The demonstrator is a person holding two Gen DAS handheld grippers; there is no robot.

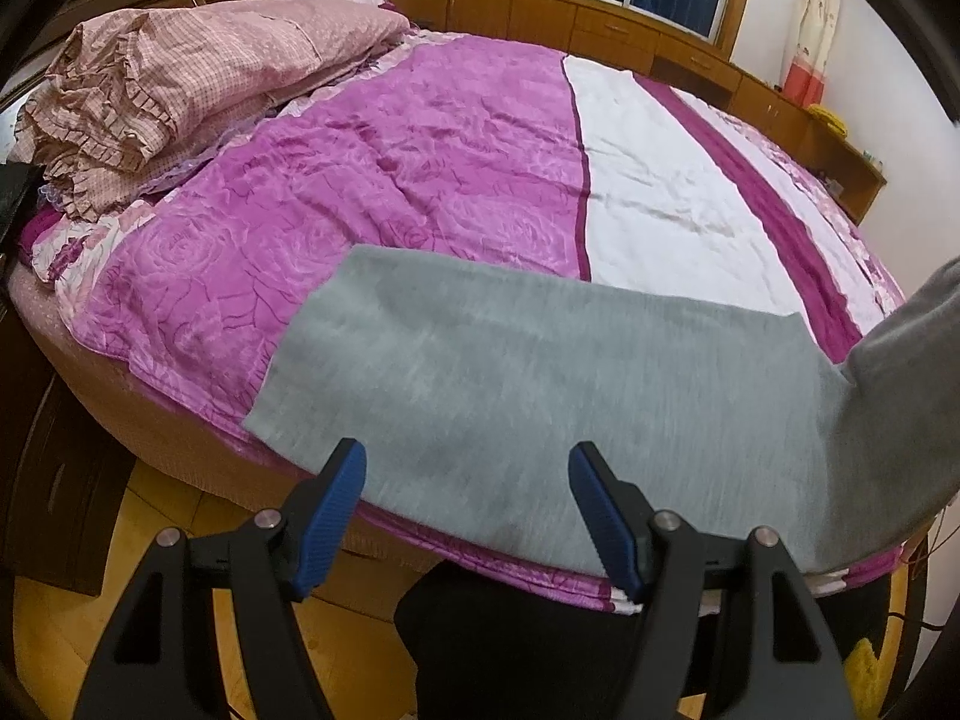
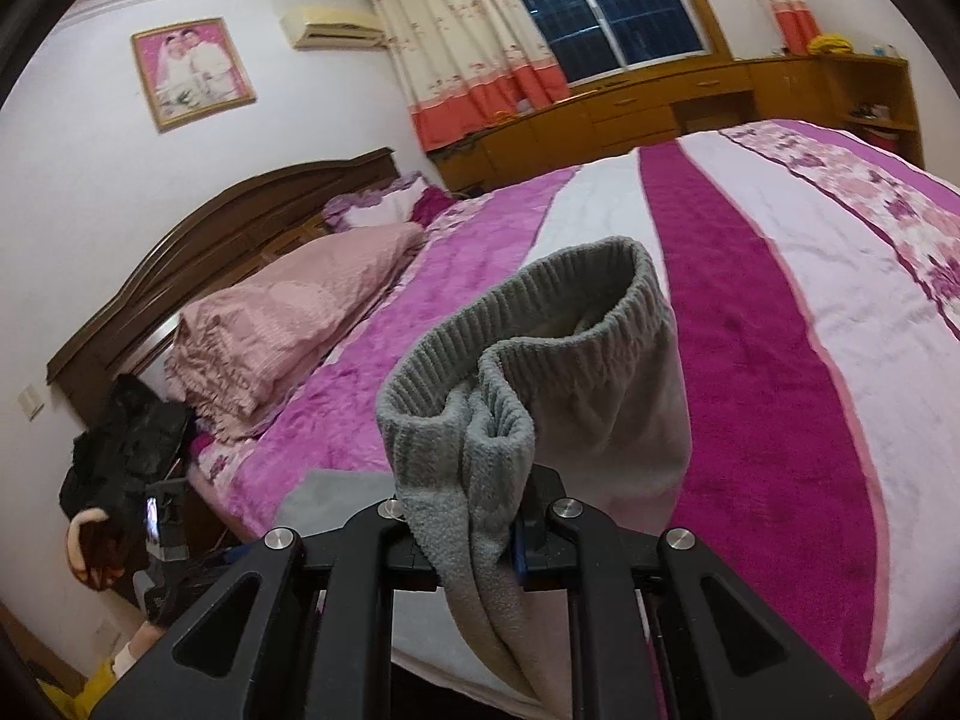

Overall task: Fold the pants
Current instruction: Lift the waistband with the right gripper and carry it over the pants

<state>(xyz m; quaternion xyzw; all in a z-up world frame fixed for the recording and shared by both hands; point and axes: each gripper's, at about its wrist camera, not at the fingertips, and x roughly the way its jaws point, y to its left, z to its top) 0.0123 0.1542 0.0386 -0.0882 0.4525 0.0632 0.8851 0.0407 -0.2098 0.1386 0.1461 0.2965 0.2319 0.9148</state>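
Pants (image 1: 540, 396) of grey fleece lie flat across the bed (image 1: 420, 168) just ahead of the left gripper (image 1: 468, 510), whose jaws stand apart, empty. Right gripper (image 2: 468, 534) is clenched on the ribbed waistband (image 2: 516, 324), which bunches up above its jaws.

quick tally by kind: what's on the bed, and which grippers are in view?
Grey pants: 1, laid out on the purple-and-white bedspread, one end lifted
Pink folded quilt: 1
Grippers: 2, left gripper open over the pants, right gripper shut on their ribbed end
Total: 4, bedspread not counted
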